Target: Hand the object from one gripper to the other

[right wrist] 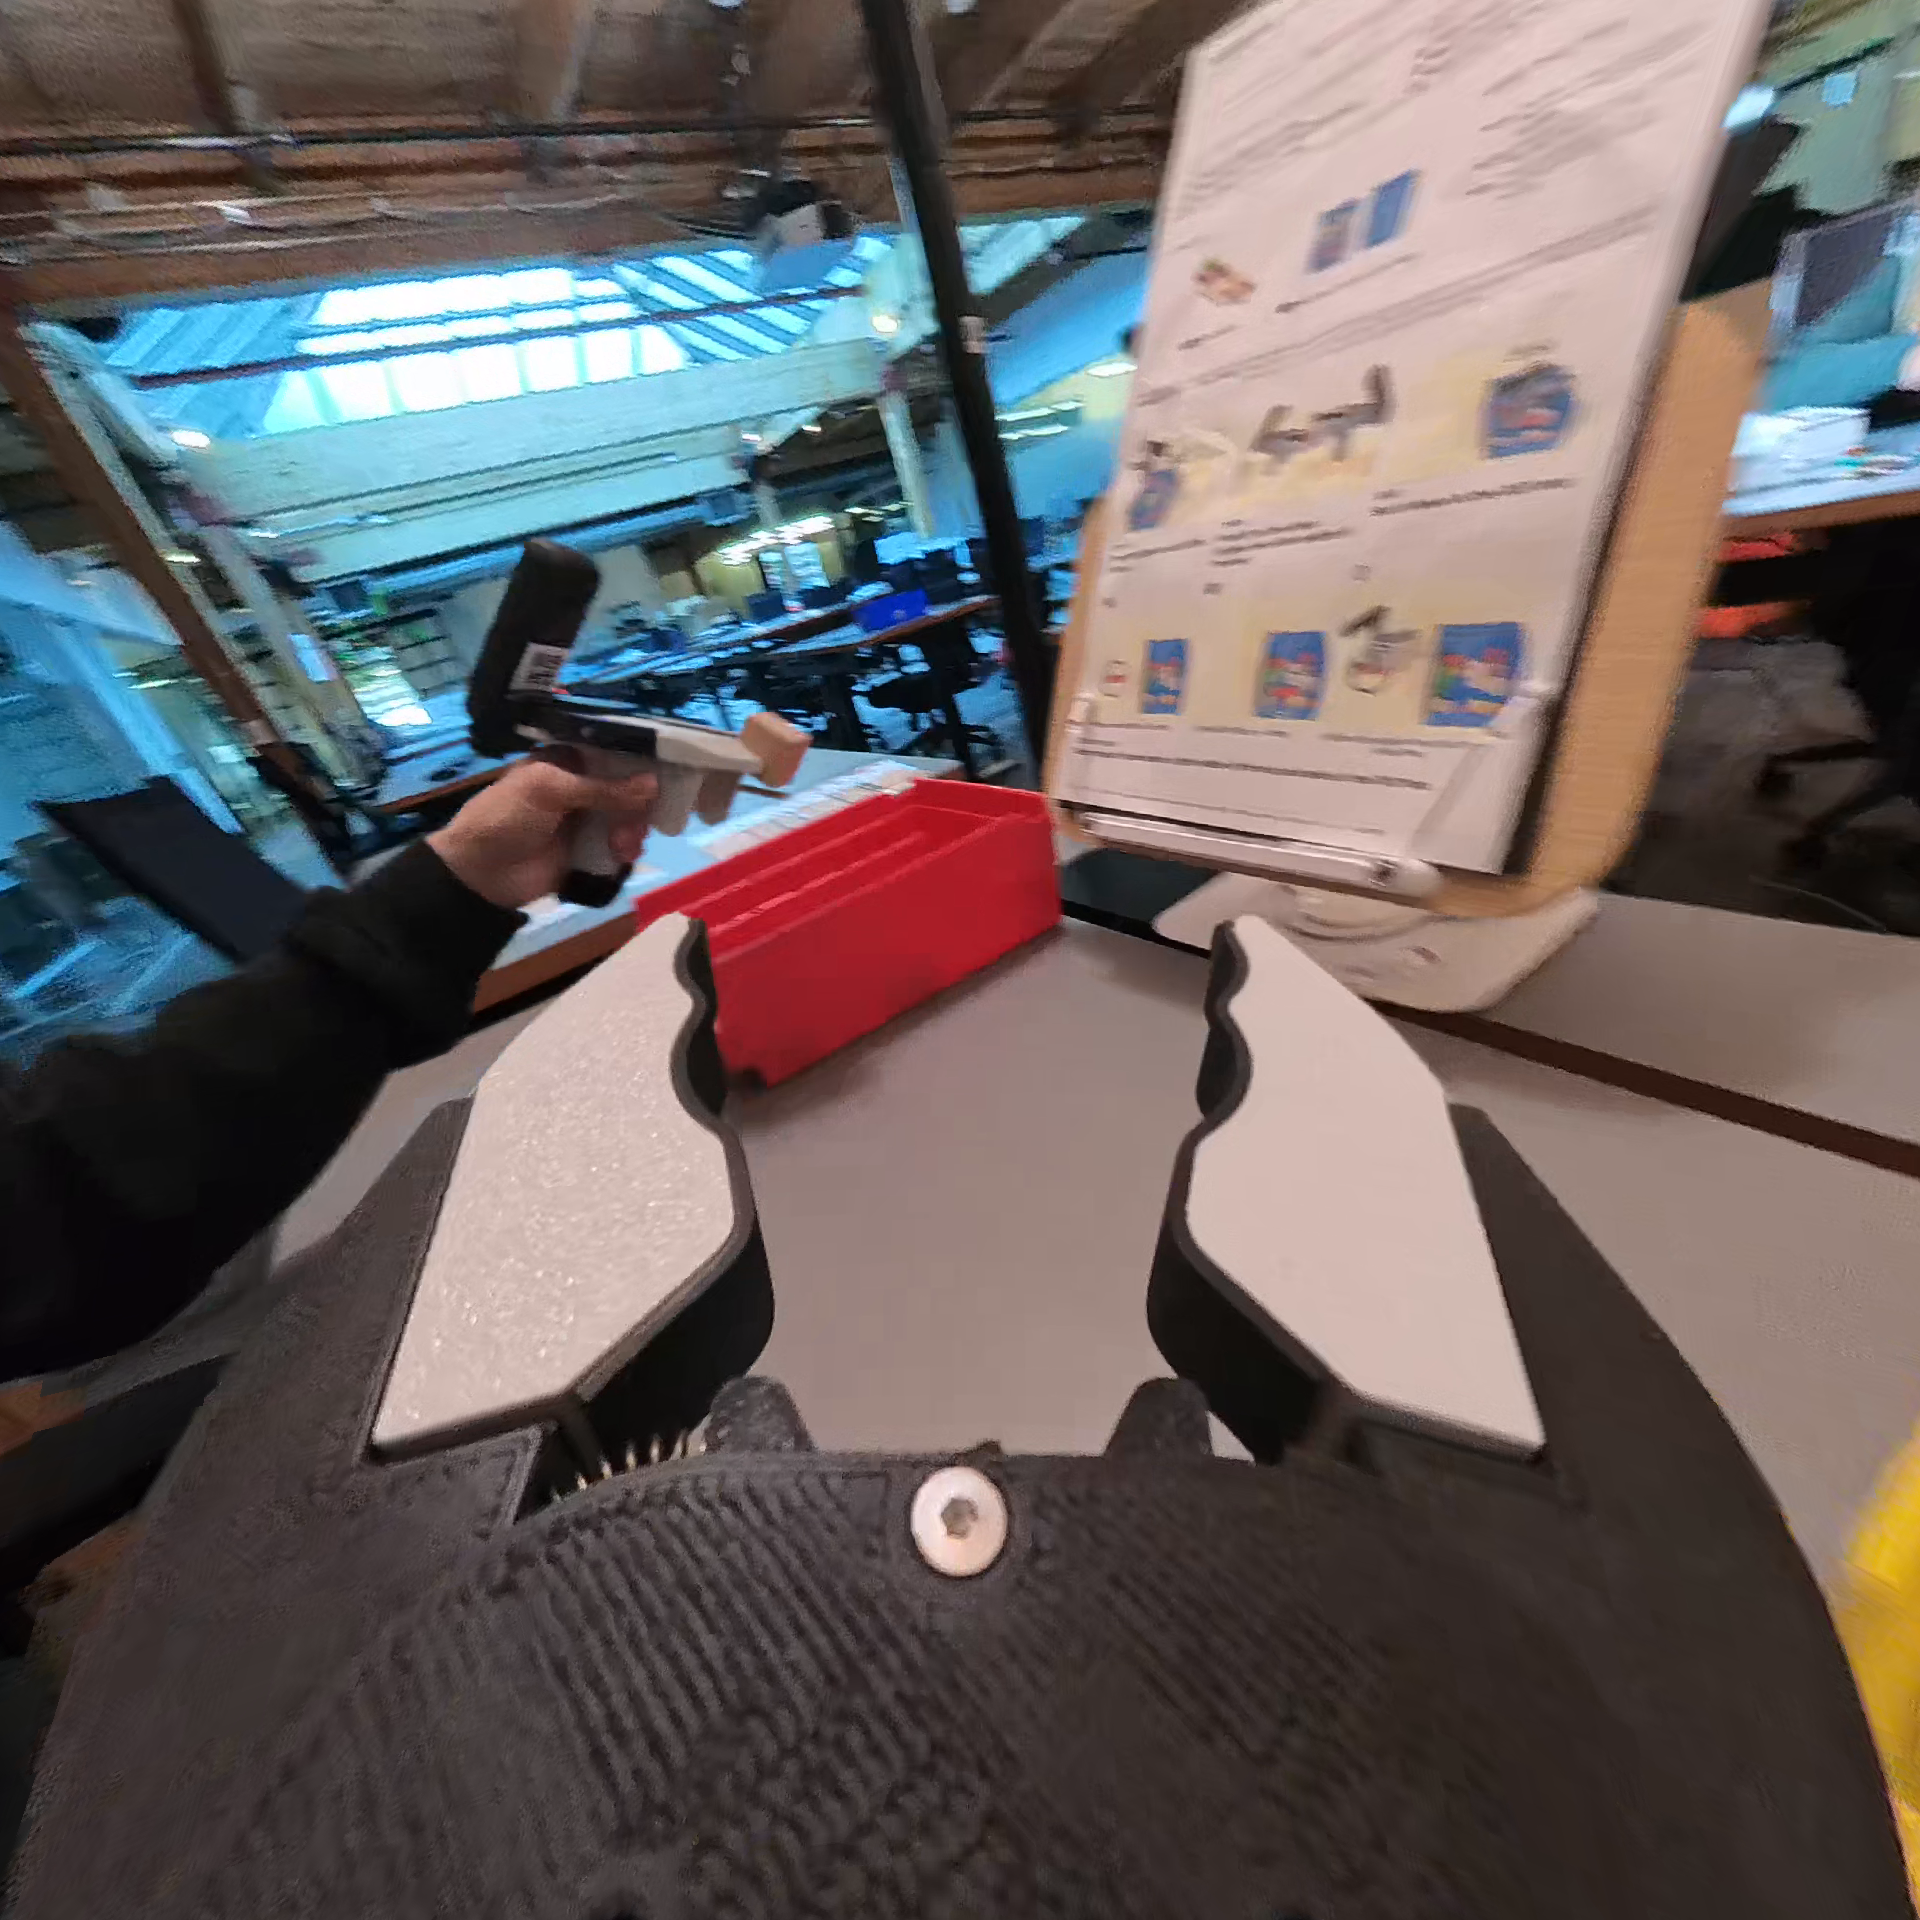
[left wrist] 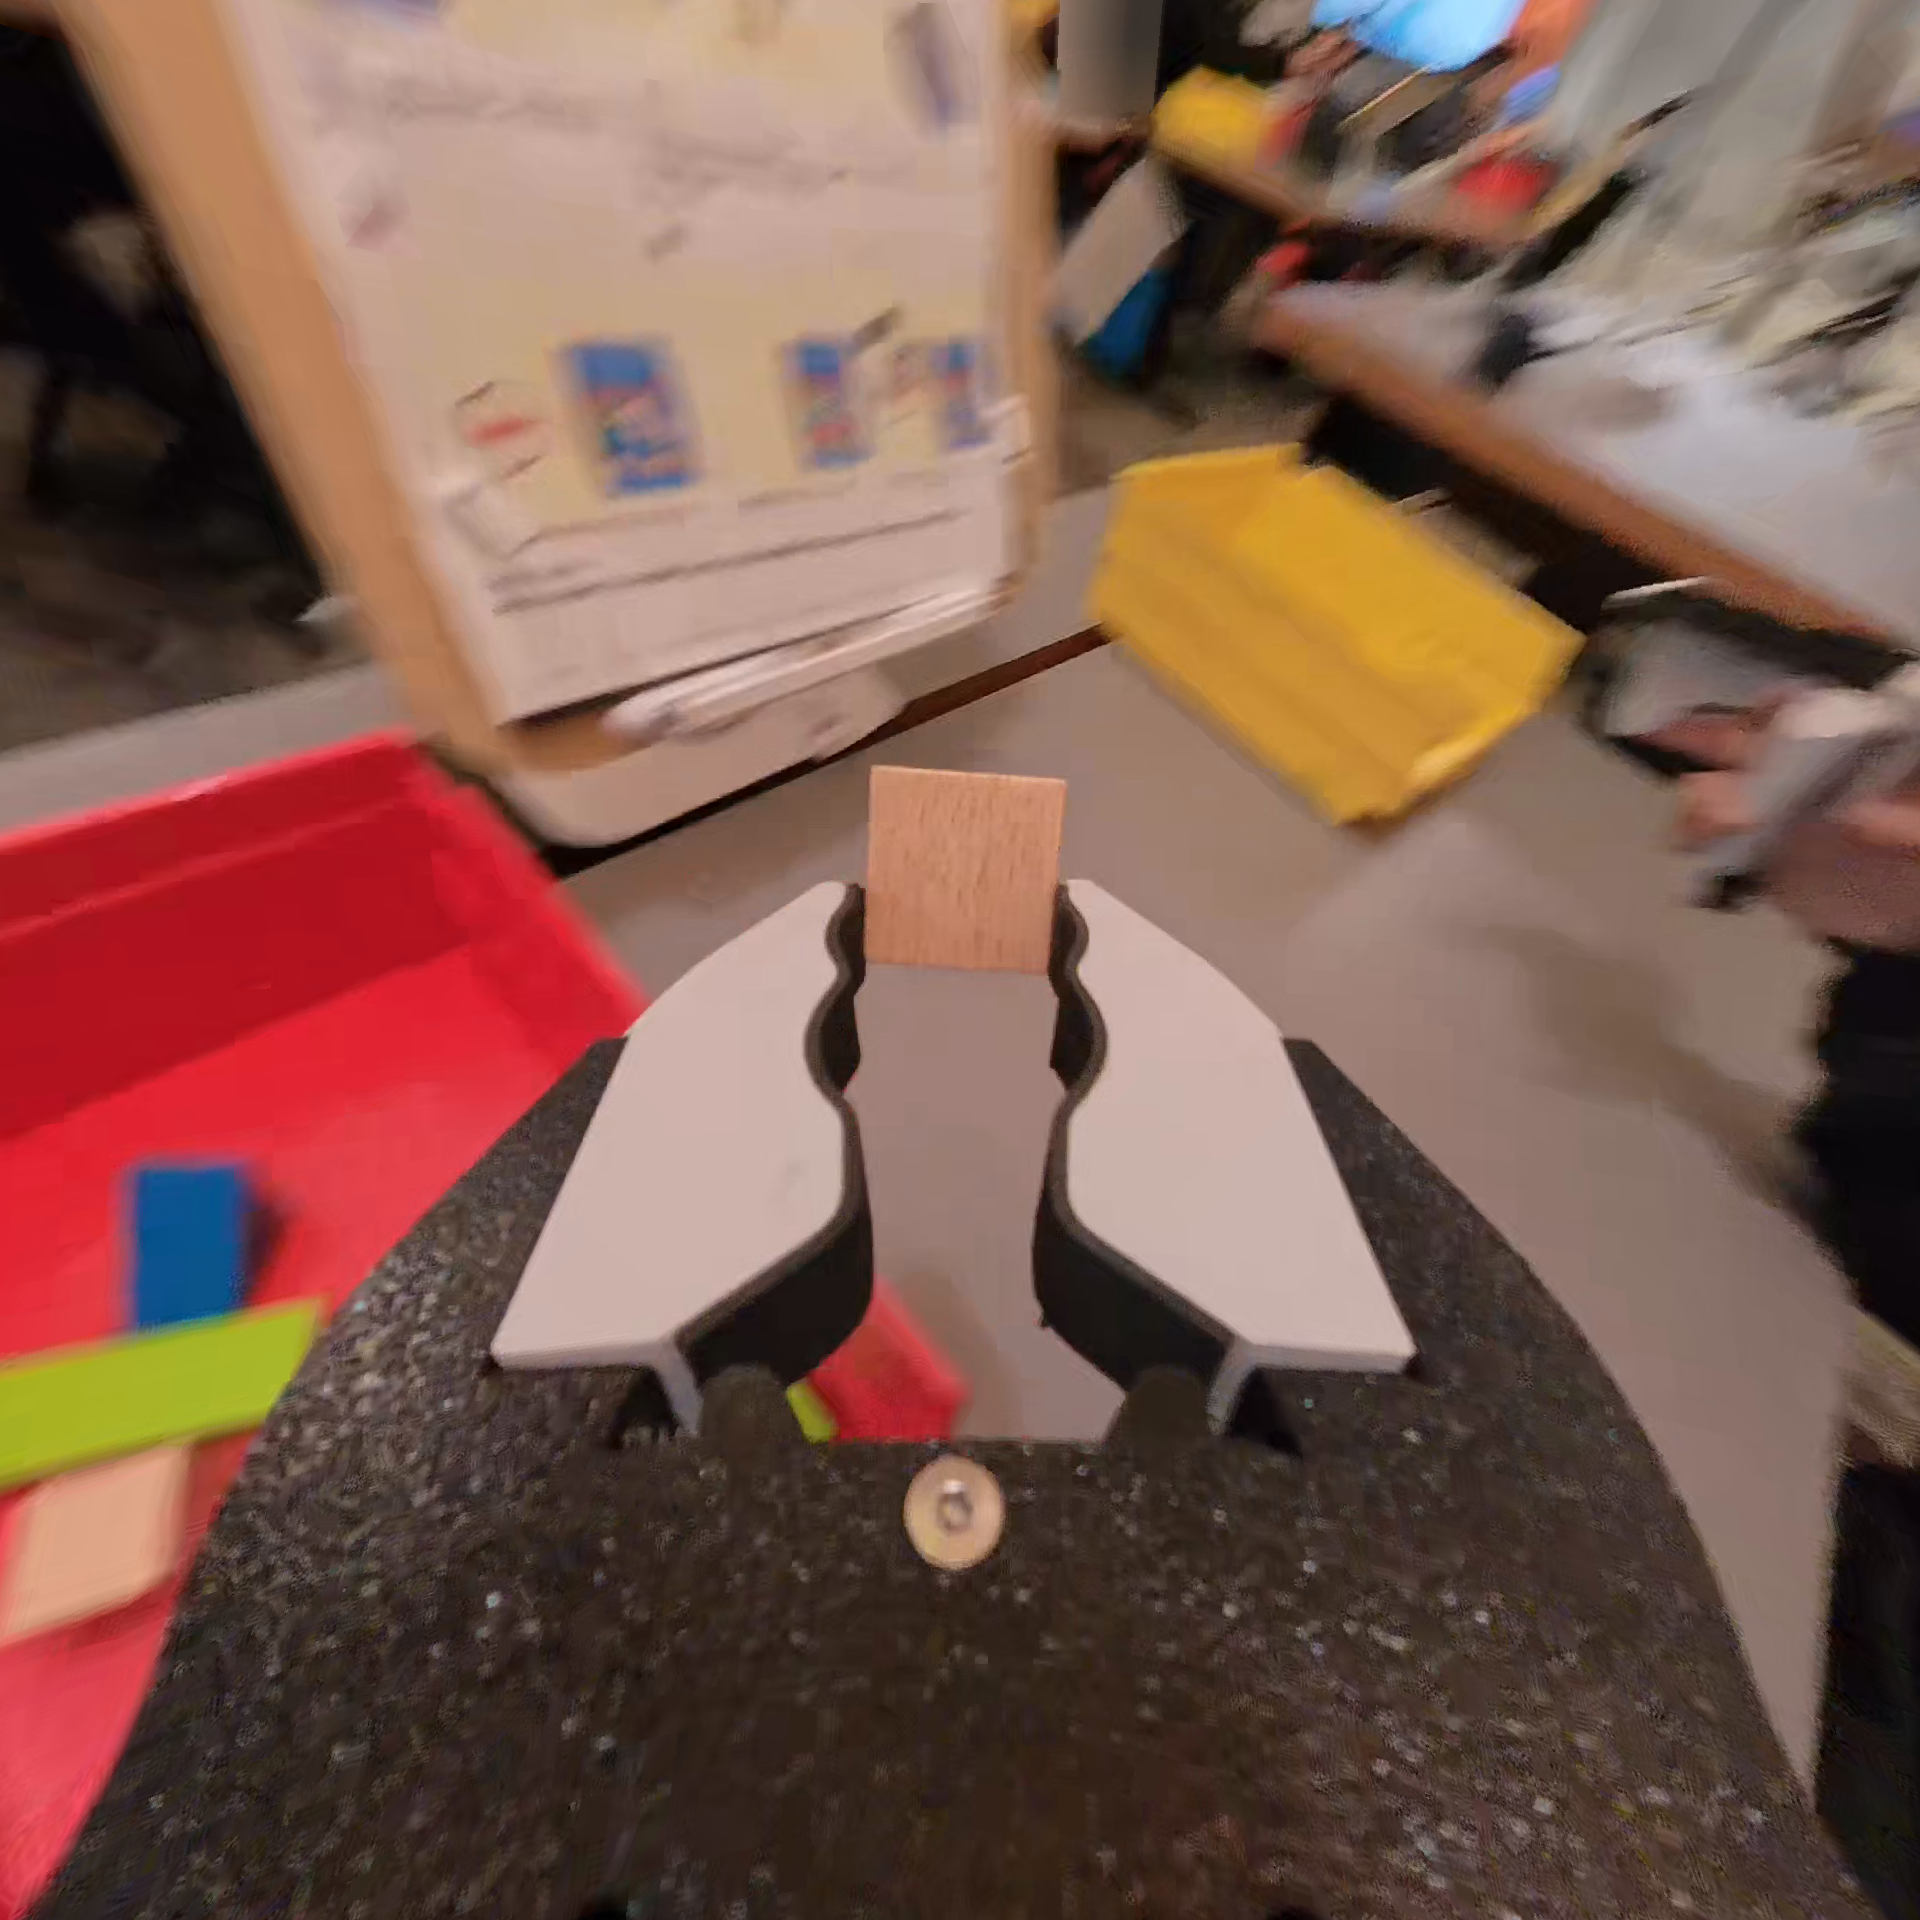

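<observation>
Left wrist view shows our left gripper (left wrist: 964,925) clamping a plain wooden block (left wrist: 966,869) between both pads at twelve o'clock, above the grey table (left wrist: 1455,1039), while our right gripper (right wrist: 961,997) stands wide open, holding nothing.

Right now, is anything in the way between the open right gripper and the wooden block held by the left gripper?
The right wrist view shows only open air between right gripper and wooden block; the red bin sits lower, on the table.
</observation>
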A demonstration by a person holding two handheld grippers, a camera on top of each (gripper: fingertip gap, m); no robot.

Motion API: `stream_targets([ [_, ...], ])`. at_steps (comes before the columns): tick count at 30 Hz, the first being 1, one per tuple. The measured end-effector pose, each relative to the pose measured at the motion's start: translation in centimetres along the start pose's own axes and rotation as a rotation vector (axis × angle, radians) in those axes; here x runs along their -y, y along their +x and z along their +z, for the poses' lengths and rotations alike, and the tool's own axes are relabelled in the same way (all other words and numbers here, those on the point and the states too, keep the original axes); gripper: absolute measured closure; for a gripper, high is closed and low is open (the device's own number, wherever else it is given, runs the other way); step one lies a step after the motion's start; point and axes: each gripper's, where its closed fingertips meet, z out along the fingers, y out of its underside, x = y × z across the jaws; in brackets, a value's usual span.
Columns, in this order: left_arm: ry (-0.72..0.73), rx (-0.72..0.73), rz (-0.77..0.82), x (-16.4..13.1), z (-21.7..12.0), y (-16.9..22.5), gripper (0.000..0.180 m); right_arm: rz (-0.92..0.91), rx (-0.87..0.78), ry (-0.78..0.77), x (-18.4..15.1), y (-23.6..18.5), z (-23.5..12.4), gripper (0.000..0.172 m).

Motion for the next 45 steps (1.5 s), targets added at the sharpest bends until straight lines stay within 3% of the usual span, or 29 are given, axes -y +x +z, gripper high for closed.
stream_targets([
  [1,0.054,-0.087,0.023,0.6,-0.4,2.9,0.147,0.0,0.054,0.01,0.1,-1.4,0.7,0.082],
  [6,0.246,-0.507,0.075,0.7,-1.7,15.9,0.147,-0.01,0.326,0.013,-0.1,-8.8,3.1,0.092],
  [12,0.282,-0.687,0.141,-1.9,0.2,24.5,0.147,-0.031,0.515,0.003,-1.0,-14.6,4.2,0.106],
  [15,0.261,-0.692,0.17,-2.9,1.2,26.3,0.147,-0.038,0.532,-0.004,-1.4,-15.5,4.4,0.109],
  [22,0.253,-0.707,0.185,-3.4,1.8,27.9,0.148,-0.059,0.564,-0.028,-2.2,-16.1,4.2,0.14],
  [27,0.264,-0.647,0.145,-3.6,2.4,27.3,0.147,-0.096,0.508,-0.063,-2.5,-15.5,4.2,0.139],
  [30,0.253,-0.55,0.156,-3.7,2.4,25.8,0.139,-0.186,0.317,-0.068,-1.5,-11.8,3.6,0.139],
  [32,0.241,-0.487,0.175,-3.9,1.7,24.6,0.135,-0.213,0.099,-0.084,-0.2,-6.5,1.8,0.139],
  [35,0.202,-0.379,0.208,-4.6,0.4,22.5,0.134,-0.24,-0.339,-0.15,0.8,4.3,-4.3,0.139],
  [38,0.162,-0.319,0.226,-5.5,-1.2,20.8,0.134,-0.136,-0.615,-0.243,-0.6,12.9,-10.6,0.14],
  [41,0.153,-0.304,0.226,-6.2,-2.1,19.8,0.136,-0.02,-0.713,-0.386,-3.3,18.2,-13.0,0.139],
  [45,0.154,-0.323,0.172,-6.6,-2.1,19.5,0.138,0.026,-0.735,-0.594,-5.8,21.4,-12.2,0.14],
])
